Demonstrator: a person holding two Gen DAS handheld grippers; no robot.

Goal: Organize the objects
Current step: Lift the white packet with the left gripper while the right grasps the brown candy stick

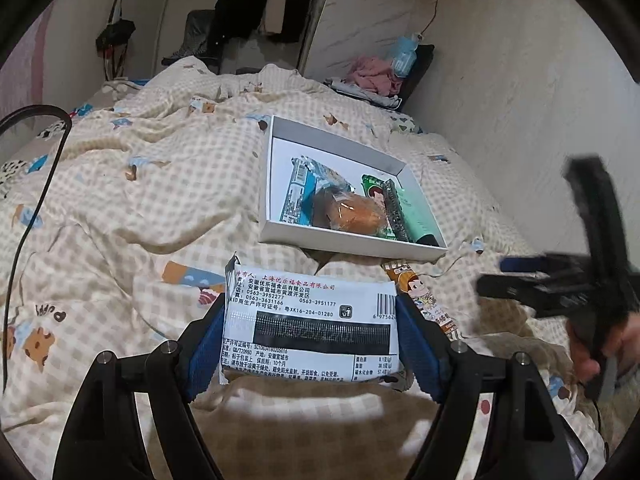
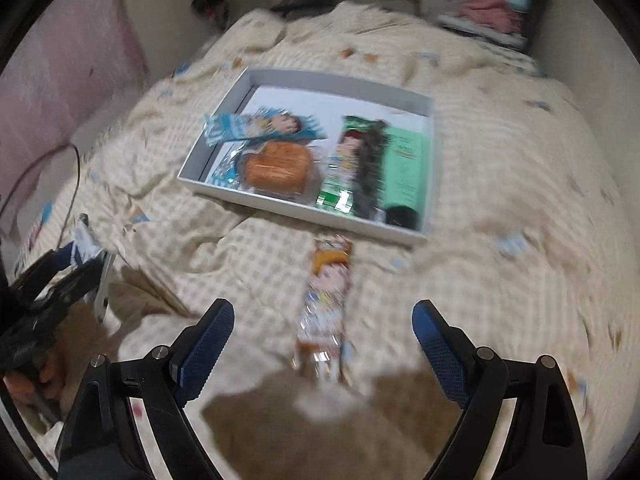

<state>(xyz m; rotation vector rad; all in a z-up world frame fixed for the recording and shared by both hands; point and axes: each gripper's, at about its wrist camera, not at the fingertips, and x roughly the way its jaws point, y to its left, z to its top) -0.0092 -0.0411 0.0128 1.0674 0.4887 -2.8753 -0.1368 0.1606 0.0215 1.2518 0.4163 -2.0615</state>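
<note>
My left gripper (image 1: 310, 332) is shut on a white snack packet (image 1: 310, 320) with black print, held above the checked bedspread. Beyond it lies a white box (image 1: 340, 236) holding a blue packet (image 1: 300, 196), wrapped bread (image 1: 356, 212), a green packet (image 1: 374, 190) and a green tube (image 1: 416, 216). My right gripper (image 2: 324, 312) stands open over an orange snack bar (image 2: 326, 304) that lies flat on the bed in front of the box (image 2: 300, 208); the pads (image 2: 212, 336) are well clear of it. The right wrist view is blurred. At its left edge the left gripper (image 2: 68, 264) shows with the packet (image 2: 86, 240).
A black cable (image 1: 36, 200) runs over the bed on the left. Folded clothes (image 1: 376, 76) lie in the far corner by the wall. A rack of dark clothes (image 1: 260, 8) stands beyond the bed. The blurred right gripper (image 1: 500, 276) and a hand show at the right.
</note>
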